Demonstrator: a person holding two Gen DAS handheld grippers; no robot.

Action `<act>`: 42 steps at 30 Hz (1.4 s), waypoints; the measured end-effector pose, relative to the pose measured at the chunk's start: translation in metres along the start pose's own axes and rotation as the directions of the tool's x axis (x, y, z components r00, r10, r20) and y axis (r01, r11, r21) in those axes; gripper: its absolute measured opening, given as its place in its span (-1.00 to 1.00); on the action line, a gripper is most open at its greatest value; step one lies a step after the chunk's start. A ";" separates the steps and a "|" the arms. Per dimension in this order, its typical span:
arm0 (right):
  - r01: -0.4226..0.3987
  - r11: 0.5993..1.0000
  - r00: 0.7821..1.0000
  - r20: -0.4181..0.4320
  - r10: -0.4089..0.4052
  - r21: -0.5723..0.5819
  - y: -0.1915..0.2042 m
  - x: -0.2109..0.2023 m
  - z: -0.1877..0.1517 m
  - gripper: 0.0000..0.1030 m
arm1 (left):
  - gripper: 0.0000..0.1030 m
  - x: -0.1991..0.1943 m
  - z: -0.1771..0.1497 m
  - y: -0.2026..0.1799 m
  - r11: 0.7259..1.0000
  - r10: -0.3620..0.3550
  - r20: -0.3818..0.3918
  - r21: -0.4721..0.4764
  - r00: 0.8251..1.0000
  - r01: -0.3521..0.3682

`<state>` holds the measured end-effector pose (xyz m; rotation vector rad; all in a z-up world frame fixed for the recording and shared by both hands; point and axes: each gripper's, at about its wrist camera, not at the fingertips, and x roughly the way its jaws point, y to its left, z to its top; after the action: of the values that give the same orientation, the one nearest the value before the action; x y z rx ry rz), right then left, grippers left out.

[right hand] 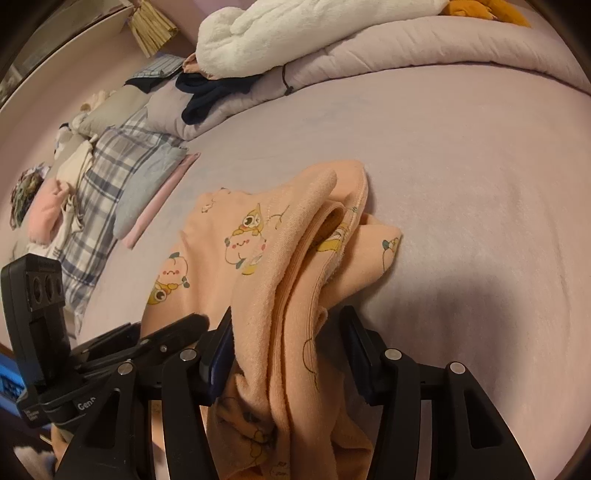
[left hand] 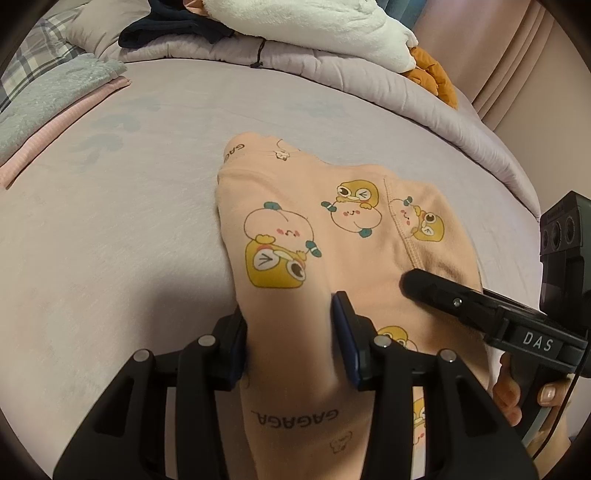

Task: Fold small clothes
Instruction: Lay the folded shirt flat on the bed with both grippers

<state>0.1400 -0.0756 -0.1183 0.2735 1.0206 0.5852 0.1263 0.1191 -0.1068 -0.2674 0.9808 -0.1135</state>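
Note:
A small peach garment (left hand: 332, 236) printed with yellow cartoon figures lies bunched on the lilac bed sheet (left hand: 110, 229). My left gripper (left hand: 290, 343) has its jaws apart, and a fold of the garment fills the gap between them. My right gripper (left hand: 413, 280) reaches in from the right, its tip over the cloth. In the right wrist view the garment (right hand: 280, 266) hangs in thick folds between the parted jaws of my right gripper (right hand: 290, 354). The left gripper's body (right hand: 110, 350) shows at lower left.
A rolled lilac quilt (left hand: 332, 62) with a white plush blanket (left hand: 314, 26) and dark clothes (left hand: 173, 29) lies along the far side. Folded grey and pink items (left hand: 55, 110) sit at left. A plaid pillow (right hand: 110, 184) and loose clothes lie beyond.

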 end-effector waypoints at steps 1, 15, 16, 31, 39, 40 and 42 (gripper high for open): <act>0.000 1.000 1.000 0.000 0.000 0.003 0.000 0.000 0.000 0.02 | -0.16 0.000 0.000 0.000 1.000 0.001 0.001 0.000 1.000 -0.001; 0.003 0.999 1.000 -0.007 -0.003 0.047 -0.004 -0.006 -0.005 0.03 | -0.16 -0.009 -0.007 0.002 1.000 0.015 0.009 0.002 1.000 -0.015; 0.002 0.999 1.000 -0.009 -0.002 0.051 -0.004 -0.006 -0.006 0.03 | -0.16 -0.010 -0.007 0.002 1.000 0.016 0.010 0.001 1.000 -0.016; 0.017 0.998 1.000 -0.019 -0.016 0.061 -0.004 -0.011 -0.013 0.04 | -0.16 -0.020 -0.016 0.005 1.000 0.029 0.017 0.002 0.999 -0.029; 0.020 0.998 1.000 -0.019 -0.019 0.063 -0.006 -0.016 -0.017 0.09 | -0.16 -0.025 -0.023 0.002 0.999 0.041 0.020 0.006 0.999 -0.041; 0.020 0.998 1.000 -0.020 -0.019 0.063 -0.006 -0.016 -0.017 0.09 | -0.16 -0.026 -0.024 0.002 0.999 0.042 0.020 0.006 0.999 -0.042; 0.020 0.998 1.000 -0.020 -0.019 0.062 -0.006 -0.016 -0.016 0.09 | -0.16 -0.027 -0.026 0.002 0.999 0.045 0.021 0.008 0.999 -0.045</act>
<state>0.1219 -0.0906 -0.1183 0.3130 1.0601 0.5400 0.0898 0.1222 -0.0987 -0.2384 0.9652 -0.0735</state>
